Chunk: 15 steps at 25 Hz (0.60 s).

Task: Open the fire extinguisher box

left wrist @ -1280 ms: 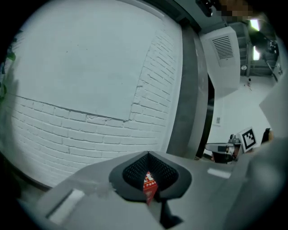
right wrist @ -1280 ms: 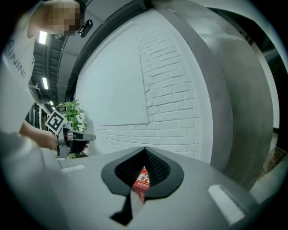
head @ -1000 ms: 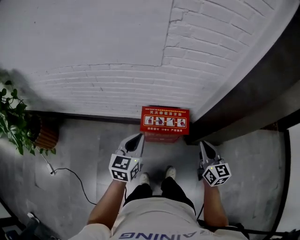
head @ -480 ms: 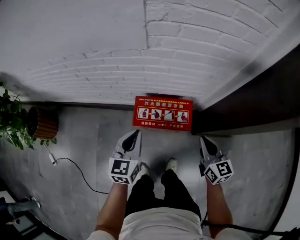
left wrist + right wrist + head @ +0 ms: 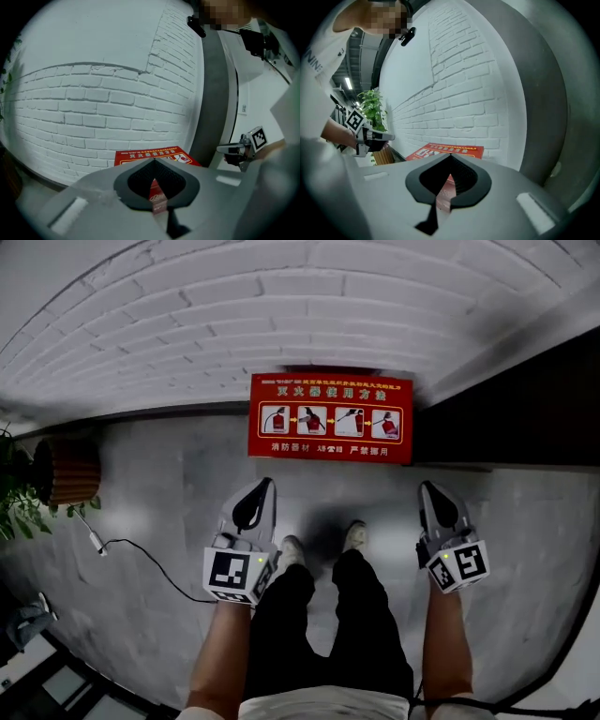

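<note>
Approach; box unopened.
Red rectangular fire extinguisher box now nearer, at 12 o'clock; left gripper and right gripper closed, empty.

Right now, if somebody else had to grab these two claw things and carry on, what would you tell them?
Left gripper: shut, empty, in the air short of the box.
Right gripper: shut, empty, also short of it.
Red fire extinguisher box: on the floor against the white brick wall, straight ahead, lid closed.
Done: the person stands facing the box.
Left: everything. Reach down, take the lid, open it.
</note>
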Tool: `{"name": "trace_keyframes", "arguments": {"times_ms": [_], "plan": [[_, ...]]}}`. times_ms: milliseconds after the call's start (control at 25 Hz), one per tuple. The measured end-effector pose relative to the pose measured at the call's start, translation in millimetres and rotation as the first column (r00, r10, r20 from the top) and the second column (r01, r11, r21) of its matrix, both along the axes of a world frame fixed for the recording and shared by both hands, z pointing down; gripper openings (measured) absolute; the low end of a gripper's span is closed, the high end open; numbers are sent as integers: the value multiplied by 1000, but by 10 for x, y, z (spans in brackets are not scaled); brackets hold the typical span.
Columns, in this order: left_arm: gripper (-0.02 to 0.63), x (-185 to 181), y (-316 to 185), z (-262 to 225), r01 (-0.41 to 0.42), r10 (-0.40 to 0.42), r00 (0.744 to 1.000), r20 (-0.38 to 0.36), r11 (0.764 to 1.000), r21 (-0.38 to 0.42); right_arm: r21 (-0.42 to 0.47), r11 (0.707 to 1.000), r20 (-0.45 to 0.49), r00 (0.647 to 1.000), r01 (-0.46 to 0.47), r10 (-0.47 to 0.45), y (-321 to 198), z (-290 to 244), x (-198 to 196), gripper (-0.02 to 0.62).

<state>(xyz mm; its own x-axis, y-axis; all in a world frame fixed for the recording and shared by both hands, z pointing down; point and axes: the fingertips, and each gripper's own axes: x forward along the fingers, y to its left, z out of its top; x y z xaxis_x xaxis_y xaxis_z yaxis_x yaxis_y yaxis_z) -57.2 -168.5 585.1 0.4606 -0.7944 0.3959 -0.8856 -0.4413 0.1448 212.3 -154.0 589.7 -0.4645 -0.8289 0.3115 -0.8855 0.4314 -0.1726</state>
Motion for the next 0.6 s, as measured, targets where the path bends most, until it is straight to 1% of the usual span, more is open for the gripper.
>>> {"name": "trace_keyframes", "arguments": {"times_ms": [120,200,360,440,480,520,560,600], "plan": [[4,77,35,391,-24,24,1000,-9,1000,-4,4,1000,-19,1000,-7,7,-36,397,83,3],[3,104,27,582,-25,25,1000,-17,1000,-13,3,1000,-44,999,-2,2,-79,587,121,3],[3,161,-43,747,3,-4,998,-62,1000,-27,-14,1000,-62,998,5,-6,-122,810,141,3],[3,174,-32,800,3,-6,998,-66,999,-36,-36,999,-56,998,17,-19,-102,907,111,5],[3,183,-16,818,2,-4,998,-66,999,-38,-46,999,-51,998,26,-29,-93,952,98,31],[4,195,5,831,1,-4,998,-66,999,-38,-53,998,-49,998,37,-40,-89,992,89,88],[5,208,28,840,1,-3,998,-67,999,-38,-57,997,-53,997,50,-53,-92,1024,86,119],[3,218,49,848,0,-3,998,-68,999,-38,-57,996,-60,996,63,-66,-106,1052,85,123]]}}
